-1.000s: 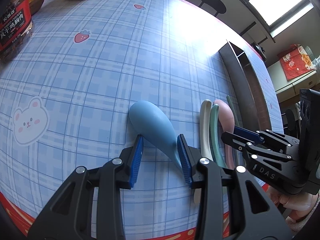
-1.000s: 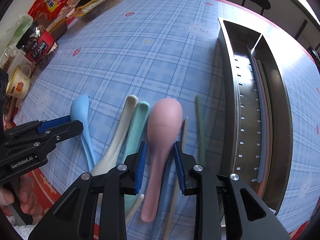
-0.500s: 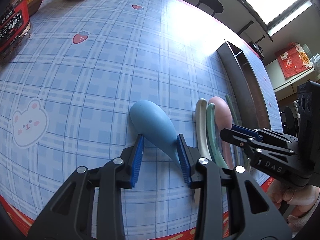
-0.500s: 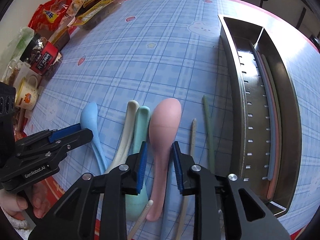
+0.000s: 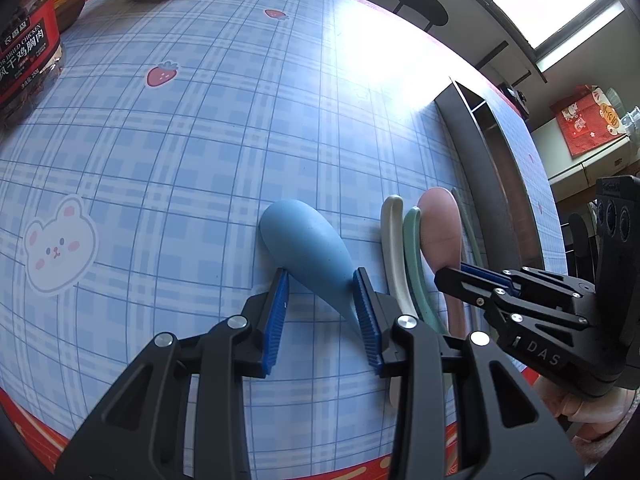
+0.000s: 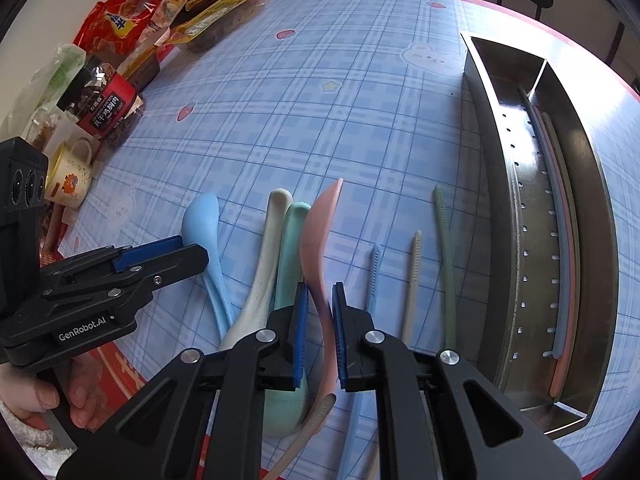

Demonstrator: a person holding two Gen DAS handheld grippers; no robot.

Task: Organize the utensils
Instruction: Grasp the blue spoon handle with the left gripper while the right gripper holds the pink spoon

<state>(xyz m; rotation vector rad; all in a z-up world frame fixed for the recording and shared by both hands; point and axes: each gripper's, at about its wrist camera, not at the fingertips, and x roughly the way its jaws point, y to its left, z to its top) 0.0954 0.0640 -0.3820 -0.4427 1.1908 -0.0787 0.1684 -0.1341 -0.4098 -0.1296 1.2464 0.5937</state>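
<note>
A blue spoon (image 5: 304, 236) lies flat on the checked tablecloth. My left gripper (image 5: 322, 276) has its pads against both sides of the spoon's taper. To its right lie a cream spoon (image 6: 276, 216) and a green spoon (image 6: 294, 232) side by side. My right gripper (image 6: 320, 292) is closing its jaws on the handle of the pink spoon (image 6: 316, 232). The pads press on that handle, and the spoon stands tipped up on its edge. From the left wrist view the right gripper (image 5: 452, 276) shows side-on over the pink spoon (image 5: 438, 216).
Three loose chopsticks, blue (image 6: 374, 276), cream (image 6: 414, 272) and green (image 6: 442, 232), lie right of the spoons. A long steel tray (image 6: 492, 200) with chopsticks inside stands at the far right. Snack packs (image 6: 100, 108) and a cup (image 6: 68, 176) crowd the left. The table's red edge is close.
The right gripper's jaws have narrowed onto the pink spoon's handle, and the spoon has turned from flat onto its edge. The left gripper and blue spoon have stayed put.
</note>
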